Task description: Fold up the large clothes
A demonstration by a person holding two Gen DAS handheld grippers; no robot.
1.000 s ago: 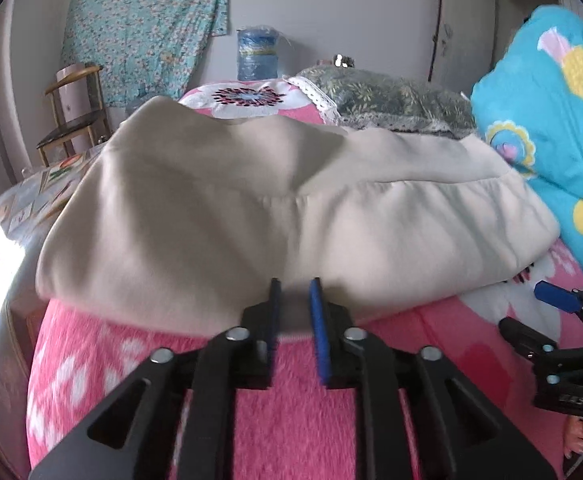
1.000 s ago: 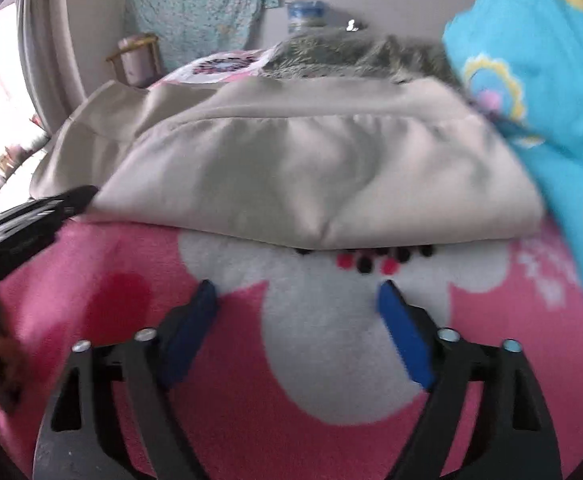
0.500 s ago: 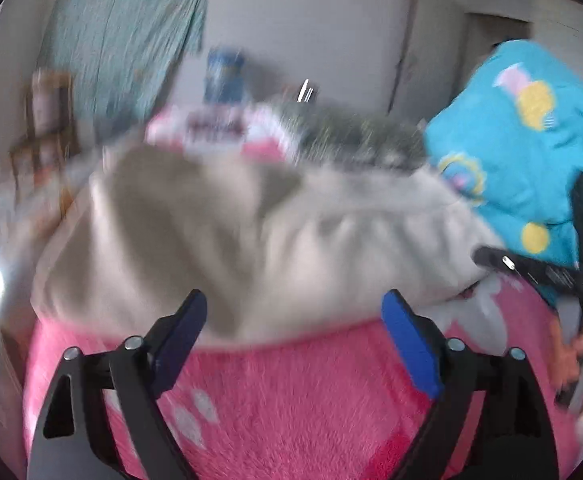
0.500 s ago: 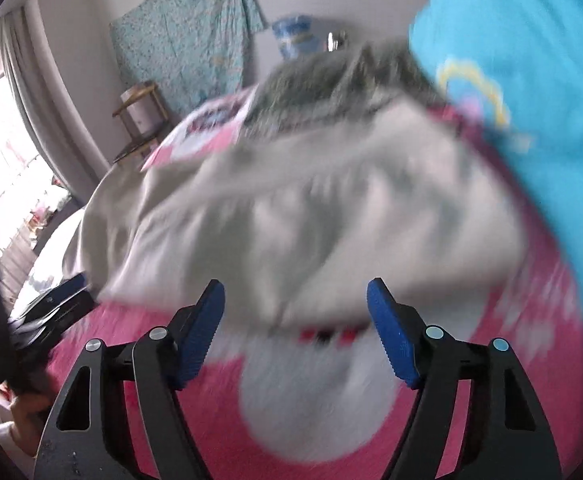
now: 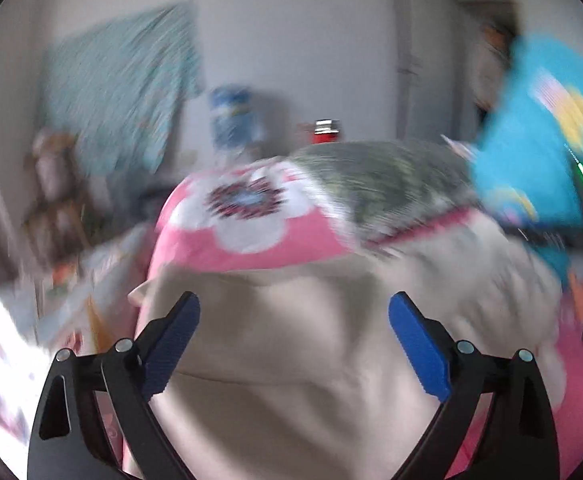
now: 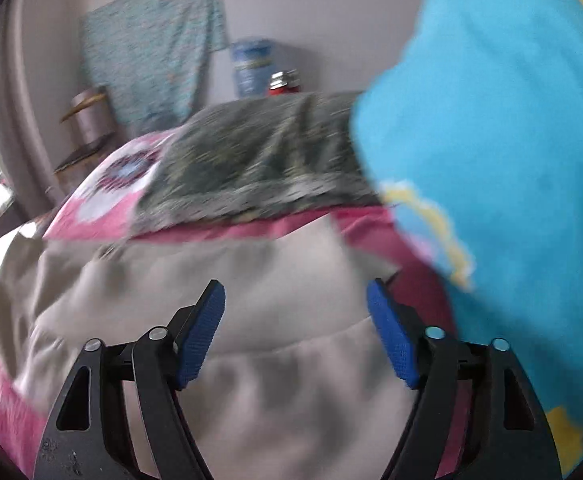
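A beige garment lies folded on the pink flowered blanket of a bed. It fills the lower half of both blurred views. My left gripper hovers over the garment's left part. Its jaws are opening wide, with only the cloth below seen between the blue pads. My right gripper hovers over the garment near its right end. Its jaws are opening too, and the pads touch nothing.
A turquoise quilt rises as a wall along the right of the bed. A grey-green patterned cloth lies beyond the garment. A big blue water bottle and a red flask stand by the far wall. A wooden shelf is at the left.
The left jaws, nearly shut at the garment's near edge, have spread wide. Both grippers have risen and moved forward, from in front of the garment to above it.
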